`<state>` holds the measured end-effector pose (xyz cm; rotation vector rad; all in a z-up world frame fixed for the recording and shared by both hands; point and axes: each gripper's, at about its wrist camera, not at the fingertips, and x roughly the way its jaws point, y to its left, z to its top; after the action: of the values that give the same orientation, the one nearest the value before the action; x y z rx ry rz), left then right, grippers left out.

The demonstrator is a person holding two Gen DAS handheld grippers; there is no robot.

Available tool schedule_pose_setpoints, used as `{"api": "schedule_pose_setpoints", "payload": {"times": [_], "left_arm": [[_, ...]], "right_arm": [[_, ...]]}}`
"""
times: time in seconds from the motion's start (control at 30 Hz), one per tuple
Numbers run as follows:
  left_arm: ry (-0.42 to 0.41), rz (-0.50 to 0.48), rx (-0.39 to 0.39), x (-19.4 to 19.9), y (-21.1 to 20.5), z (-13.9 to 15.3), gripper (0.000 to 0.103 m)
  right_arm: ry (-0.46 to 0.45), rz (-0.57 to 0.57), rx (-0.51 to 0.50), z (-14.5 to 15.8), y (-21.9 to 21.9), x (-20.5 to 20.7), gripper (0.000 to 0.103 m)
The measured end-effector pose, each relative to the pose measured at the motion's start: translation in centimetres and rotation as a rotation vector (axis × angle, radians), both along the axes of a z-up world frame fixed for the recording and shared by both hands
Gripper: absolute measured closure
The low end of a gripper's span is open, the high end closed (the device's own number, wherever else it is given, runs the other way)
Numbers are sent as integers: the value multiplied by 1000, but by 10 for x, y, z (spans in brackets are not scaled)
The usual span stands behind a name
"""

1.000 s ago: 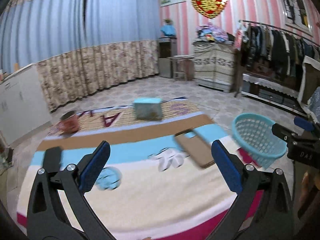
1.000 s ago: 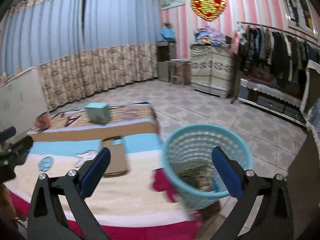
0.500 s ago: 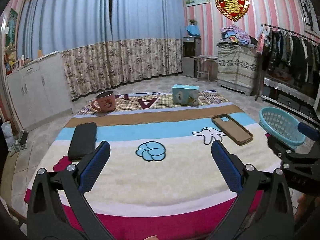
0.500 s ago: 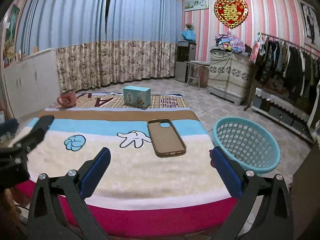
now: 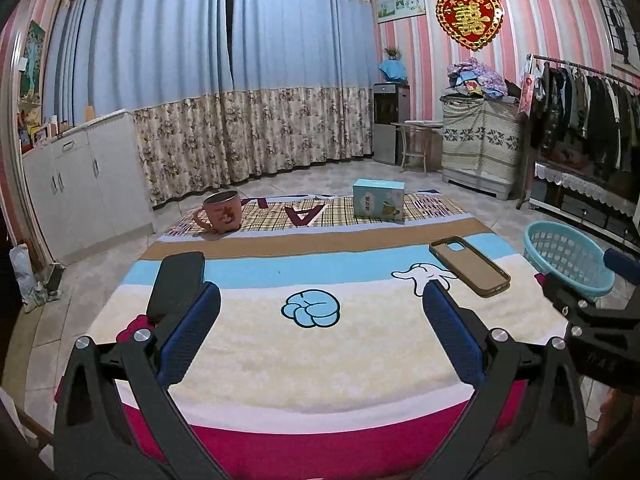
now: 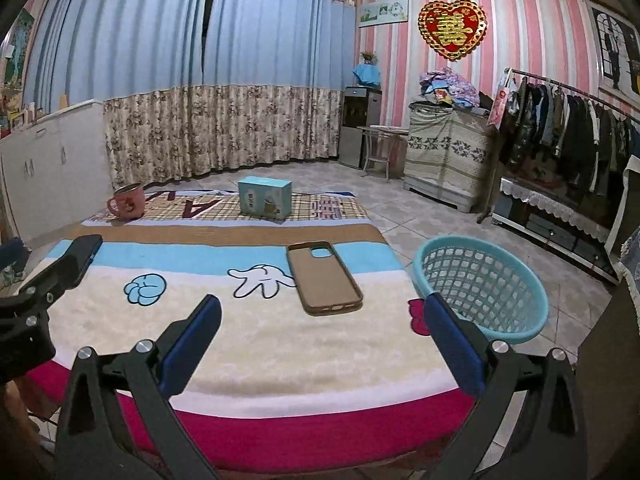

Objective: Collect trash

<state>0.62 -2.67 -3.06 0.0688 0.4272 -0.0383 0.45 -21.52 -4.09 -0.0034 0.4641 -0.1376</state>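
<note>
Through left wrist view: left gripper (image 5: 320, 308) spread wide, empty, above fluffy striped blanket (image 5: 320, 352); flat black case (image 5: 178, 284) by left finger; round mesh plastic basket (image 5: 568, 256) off blanket's right edge. Through right wrist view: right gripper (image 6: 320, 312) likewise released, empty; brown rectangular phone case (image 6: 324, 278) flat on pile; boxy teal carton (image 6: 265, 197), pink mug (image 6: 128, 202) at far end.

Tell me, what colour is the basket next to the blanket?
The basket is light blue with a mesh wall. The right wrist view shows it best.
</note>
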Motion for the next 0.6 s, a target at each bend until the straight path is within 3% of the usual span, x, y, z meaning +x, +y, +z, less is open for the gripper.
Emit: {"api": "schedule_pose_setpoints", "payload": {"times": [0.6], "left_arm": [[0,16,-15,3,9,0,5]], "right_arm": [[2,36,16,-3,3,2,4]]}}
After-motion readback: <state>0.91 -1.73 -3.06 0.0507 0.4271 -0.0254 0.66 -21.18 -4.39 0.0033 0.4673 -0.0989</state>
